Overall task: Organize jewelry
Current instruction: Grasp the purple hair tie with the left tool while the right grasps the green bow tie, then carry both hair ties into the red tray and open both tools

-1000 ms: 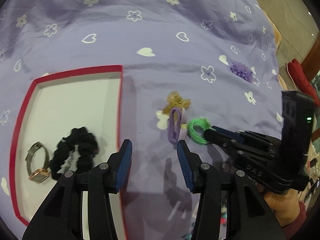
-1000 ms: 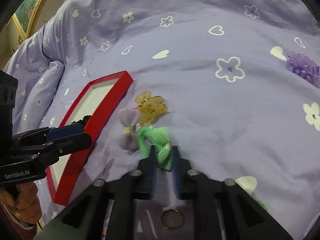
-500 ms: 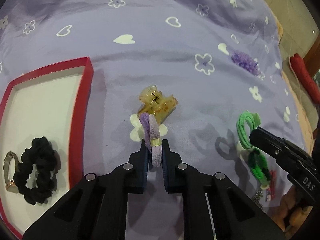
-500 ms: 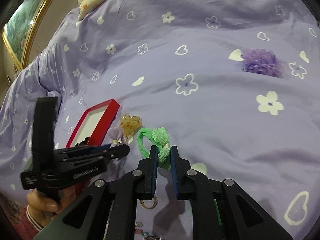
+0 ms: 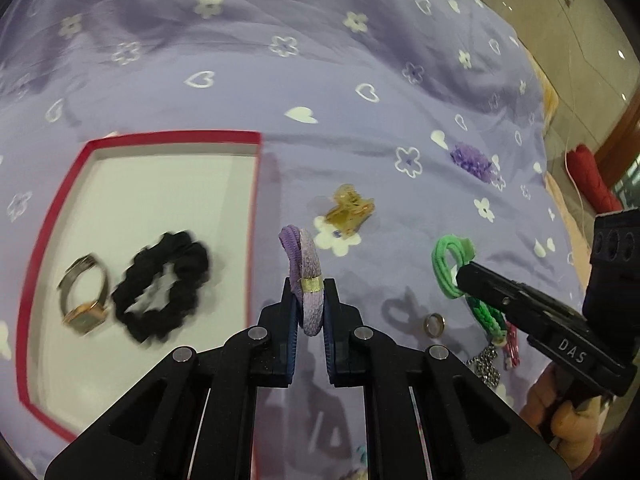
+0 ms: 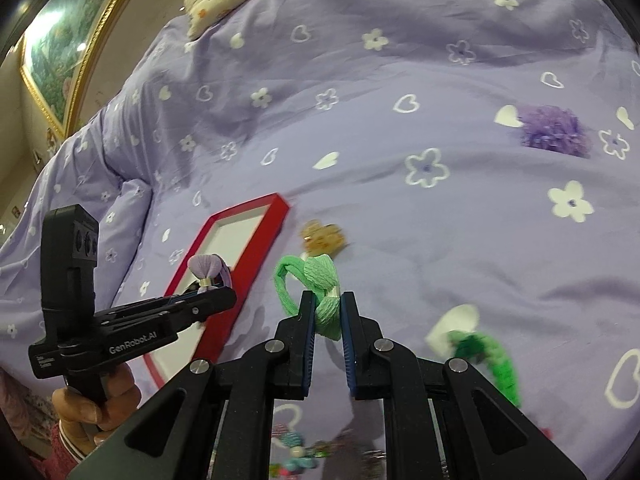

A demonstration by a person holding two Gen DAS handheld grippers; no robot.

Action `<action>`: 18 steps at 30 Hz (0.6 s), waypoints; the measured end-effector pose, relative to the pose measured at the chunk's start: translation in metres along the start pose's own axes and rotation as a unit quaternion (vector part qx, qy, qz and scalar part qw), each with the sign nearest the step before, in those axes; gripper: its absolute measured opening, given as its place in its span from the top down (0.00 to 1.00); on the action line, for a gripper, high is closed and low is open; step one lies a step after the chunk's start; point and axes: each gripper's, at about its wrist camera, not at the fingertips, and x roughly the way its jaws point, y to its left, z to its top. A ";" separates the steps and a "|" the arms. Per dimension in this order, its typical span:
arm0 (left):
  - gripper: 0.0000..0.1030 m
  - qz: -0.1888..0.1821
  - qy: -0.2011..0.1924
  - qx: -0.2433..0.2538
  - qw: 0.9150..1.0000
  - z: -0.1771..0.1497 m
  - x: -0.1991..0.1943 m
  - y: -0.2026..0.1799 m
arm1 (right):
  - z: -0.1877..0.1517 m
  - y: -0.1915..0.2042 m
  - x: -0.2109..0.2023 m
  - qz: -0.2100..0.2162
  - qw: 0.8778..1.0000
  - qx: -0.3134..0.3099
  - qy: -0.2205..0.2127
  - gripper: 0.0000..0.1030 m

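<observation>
A: Left tongs (image 5: pixel 309 304) status?
B: I see them pinching the lilac hair tie (image 5: pixel 307 280), held above the bed (image 5: pixel 360 32), just right of the red tray (image 5: pixel 256 184).
A: Tray contents?
B: Black scrunchie (image 5: pixel 162 284) and watch (image 5: pixel 84 296).
A: Right tongs (image 6: pixel 325 312)?
B: Clamped on the green hair tie (image 6: pixel 320 284), also off the bed. Amber claw clip (image 5: pixel 350 210) lies between tray and purple scrunchie (image 5: pixel 470 160).

Readable markings, two only. Left wrist view: white letters "DAS" on the black body of the right gripper (image 5: pixel 464 276). Right wrist view: white "GenRobot.AI" along the side of the left gripper (image 6: pixel 224 294); a smaller white label at its rear end, too small to read.
</observation>
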 end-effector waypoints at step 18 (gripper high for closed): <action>0.91 0.027 -0.020 -0.075 0.997 -0.048 -0.054 0.084 | -0.025 0.086 0.028 0.047 0.996 -0.056 0.040 0.88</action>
